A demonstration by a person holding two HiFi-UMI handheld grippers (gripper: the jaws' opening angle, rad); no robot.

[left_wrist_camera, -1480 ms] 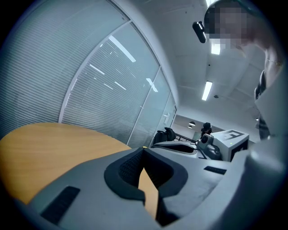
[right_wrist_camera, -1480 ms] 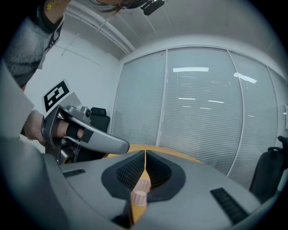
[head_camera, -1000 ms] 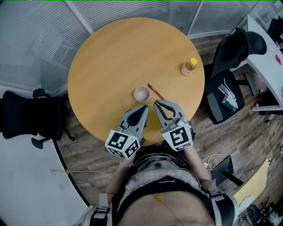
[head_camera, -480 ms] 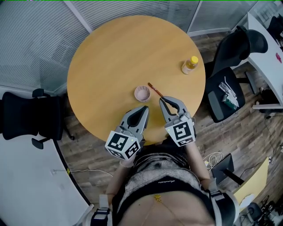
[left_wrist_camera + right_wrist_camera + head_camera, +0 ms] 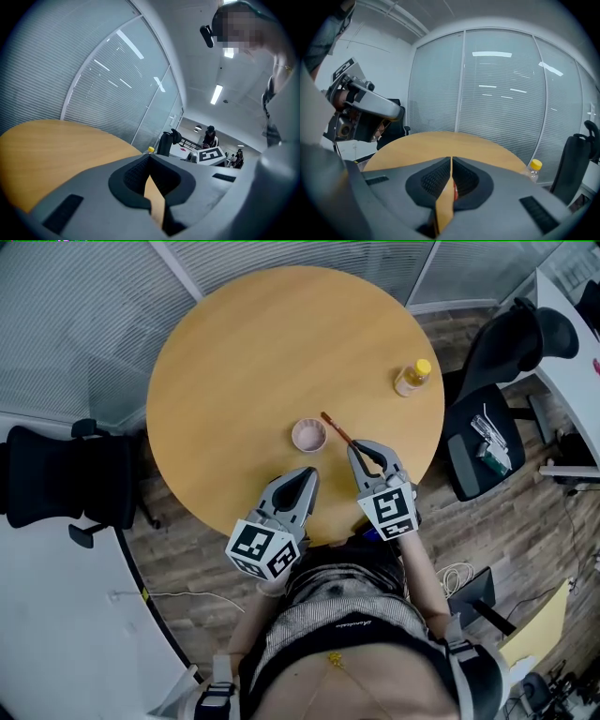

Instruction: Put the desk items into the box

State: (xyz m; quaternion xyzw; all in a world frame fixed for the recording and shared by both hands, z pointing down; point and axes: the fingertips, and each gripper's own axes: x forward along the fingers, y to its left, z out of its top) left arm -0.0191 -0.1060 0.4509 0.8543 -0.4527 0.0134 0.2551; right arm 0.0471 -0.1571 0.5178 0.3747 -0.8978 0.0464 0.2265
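**None packed yet, and no box in sight**

Three loose items sit on the round tabletop [image 5: 244, 362], and we see none of them put away. At the left, the left tongs [image 5: 306, 474] hang over the near edge. Their jaws are pressed together at the tips with nothing between them, and only wood shows through the small gap behind. Just beyond them sits a small pink cup [image 5: 308, 435], upright and apart from both tools. Just to its right lies a slim reddish stick [image 5: 334, 427], a pen or pencil as far as we can tell, running aslant away from us. The right tongs [image 5: 362, 448] meet its near end with the jaws closed. A sliver of red shows pinched between the pads, so we judge that they have hold of it. We cannot tell whether it is clear of the wood. Farther right, near the rim and well apart from everything else, stands a yellow-capped bottle [image 5: 412, 377].

We judge the job to be at its very start. One item is gripped and two wait. The box shows in none of our views, so we cannot say where the stick must go. As we read it, all three carries are left to do.
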